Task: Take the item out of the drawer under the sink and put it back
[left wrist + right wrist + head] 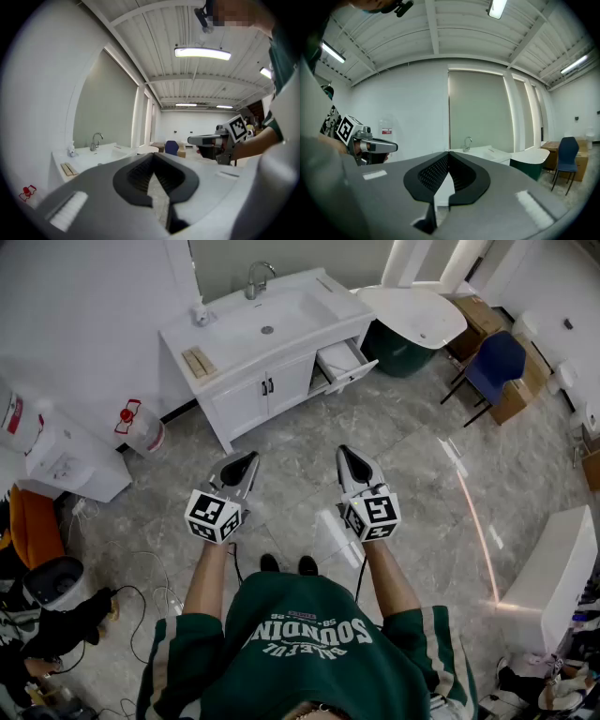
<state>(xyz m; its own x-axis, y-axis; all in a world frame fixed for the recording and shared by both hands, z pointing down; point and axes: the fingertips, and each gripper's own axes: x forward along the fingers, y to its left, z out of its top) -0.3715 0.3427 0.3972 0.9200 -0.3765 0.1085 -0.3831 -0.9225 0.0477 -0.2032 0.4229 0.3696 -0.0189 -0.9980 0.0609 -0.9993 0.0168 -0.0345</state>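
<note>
The person stands on the grey tile floor (pixel 403 474), well apart from the white vanity cabinet (pixel 272 381) at twelve o'clock. Both bare forearms reach straight forward at waist height, elbows tucked in, roughly parallel to each other. The left gripper (pixel 246 461) is held nearly level, its nose tipped a shade downward. Its jaws are closed tip to tip with nothing between them, as its own view (pixel 153 157) shows. The right gripper (pixel 349 456) sits level at the same height, near its partner at three o'clock from it. Its jaws are likewise pressed together and empty (pixel 448 154). The drawer (pixel 345 362) under the sink (pixel 267 320) stands pulled out at the cabinet's right end, at twelve o'clock from the right gripper. What lies inside it I cannot make out from here.
</note>
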